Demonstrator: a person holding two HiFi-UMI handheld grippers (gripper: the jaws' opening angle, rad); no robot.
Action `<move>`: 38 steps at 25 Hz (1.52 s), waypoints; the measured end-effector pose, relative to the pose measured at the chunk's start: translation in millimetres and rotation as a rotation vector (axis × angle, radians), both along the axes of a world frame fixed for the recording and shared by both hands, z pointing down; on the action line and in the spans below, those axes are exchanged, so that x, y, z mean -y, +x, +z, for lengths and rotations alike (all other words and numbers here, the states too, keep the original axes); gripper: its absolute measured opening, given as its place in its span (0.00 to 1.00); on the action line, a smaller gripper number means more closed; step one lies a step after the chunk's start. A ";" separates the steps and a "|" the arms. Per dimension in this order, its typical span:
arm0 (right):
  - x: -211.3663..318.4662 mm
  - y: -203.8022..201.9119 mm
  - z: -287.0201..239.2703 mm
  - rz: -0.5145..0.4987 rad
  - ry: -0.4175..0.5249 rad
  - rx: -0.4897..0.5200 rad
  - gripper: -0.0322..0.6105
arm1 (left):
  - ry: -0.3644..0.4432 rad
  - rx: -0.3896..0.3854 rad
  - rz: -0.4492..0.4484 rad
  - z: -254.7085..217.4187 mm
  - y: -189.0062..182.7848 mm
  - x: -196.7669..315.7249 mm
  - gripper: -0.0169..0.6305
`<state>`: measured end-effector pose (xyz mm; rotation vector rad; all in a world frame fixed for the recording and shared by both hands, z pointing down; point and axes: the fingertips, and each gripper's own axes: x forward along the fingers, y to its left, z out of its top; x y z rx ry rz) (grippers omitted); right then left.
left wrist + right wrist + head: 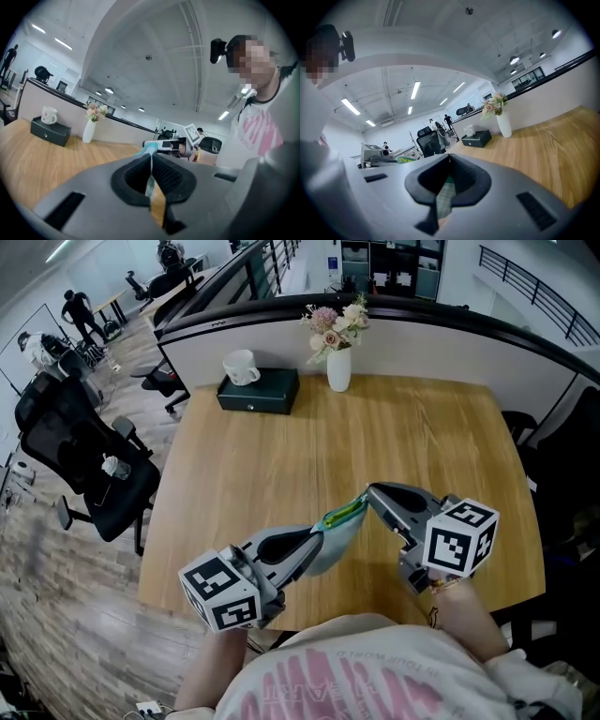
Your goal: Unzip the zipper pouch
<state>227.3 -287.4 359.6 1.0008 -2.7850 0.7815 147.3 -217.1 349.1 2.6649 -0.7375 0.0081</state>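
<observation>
A pale teal zipper pouch with a green zipper edge hangs stretched between my two grippers, above the wooden table. My left gripper is shut on the pouch's lower left end. In the left gripper view, fabric is pinched between the shut pads at the left gripper. My right gripper is shut on the upper right end, at the zipper. In the right gripper view, a grey-green strip is clamped at the right gripper. I cannot tell whether it is the zipper pull.
At the table's far edge stand a white vase of flowers and a black box with a white mug on top. A curved partition runs behind them. A black office chair stands left of the table.
</observation>
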 end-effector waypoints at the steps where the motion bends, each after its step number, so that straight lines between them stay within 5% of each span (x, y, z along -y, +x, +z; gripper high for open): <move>1: 1.2 0.9 0.7 0.001 -0.003 0.001 0.05 | 0.000 0.000 0.003 0.2 0.7 0.9 0.04; 27: 40.4 44.5 33.3 0.110 -0.041 -0.096 0.05 | -0.054 -0.015 -0.020 4.8 -0.5 17.1 0.04; 38: 35.7 21.9 24.2 0.106 -0.088 0.028 0.06 | -0.053 -0.029 -0.137 -7.5 -32.6 8.6 0.04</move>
